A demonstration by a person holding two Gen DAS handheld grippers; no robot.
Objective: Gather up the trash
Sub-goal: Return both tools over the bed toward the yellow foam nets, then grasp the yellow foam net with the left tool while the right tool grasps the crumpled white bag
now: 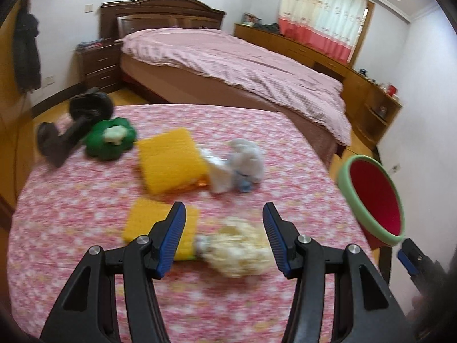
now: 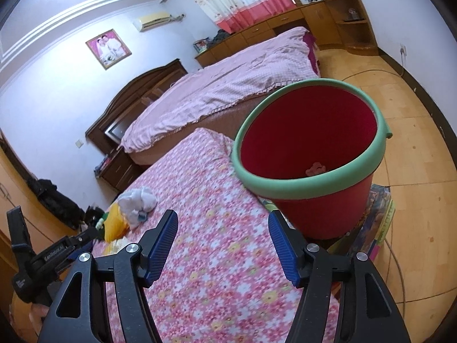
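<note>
Left wrist view: left claw [image 1: 224,235] gapes, empty, over cream wad [image 1: 237,253] on counter [image 1: 71,200].
Right claw [image 2: 222,244]: opening, empty, beside red bin [image 2: 311,200].
Bin: off counter's edge.

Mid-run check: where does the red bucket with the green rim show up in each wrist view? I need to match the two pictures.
Left wrist view: the red bucket sits at the right edge, beyond the table's right side, its mouth tipped toward the camera.
Right wrist view: the bucket fills the centre-right, just ahead of the open right gripper, beside the table edge.
Shared landmark: the pink floral tablecloth, with the white crumpled wad on it.
</note>
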